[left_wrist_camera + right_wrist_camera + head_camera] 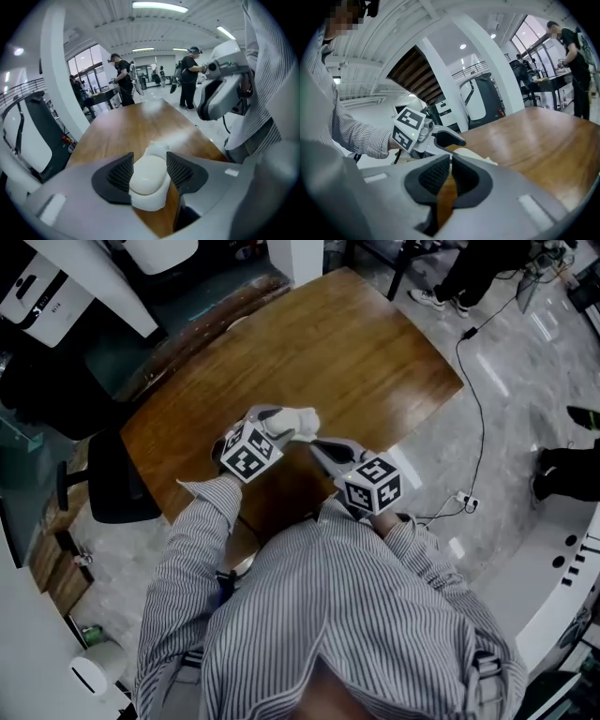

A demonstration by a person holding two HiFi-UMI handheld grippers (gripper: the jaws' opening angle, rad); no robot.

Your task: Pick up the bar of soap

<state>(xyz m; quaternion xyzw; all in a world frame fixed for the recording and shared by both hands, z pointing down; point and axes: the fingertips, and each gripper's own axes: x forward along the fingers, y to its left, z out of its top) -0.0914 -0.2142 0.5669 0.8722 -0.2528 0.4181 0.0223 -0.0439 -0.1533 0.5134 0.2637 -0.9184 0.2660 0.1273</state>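
The bar of soap (149, 176) is white and rounded, and it sits between the two dark ribbed pads of my left gripper (150, 161), which press on its sides. In the head view the soap (300, 420) shows at the tip of the left gripper (292, 426), over the near part of the brown wooden table (375, 352). My right gripper (451, 161) has its pads together with nothing between them. It points at the left gripper from close by, its tip (317, 446) just below the soap. From the right gripper view the soap (469, 153) peeks out behind the jaws.
A black chair (108, 479) stands at the table's left corner. A cable (478, 399) runs across the tiled floor to the right, and a person's feet (441, 296) are beyond the far edge. People stand behind the table's far end (123, 79).
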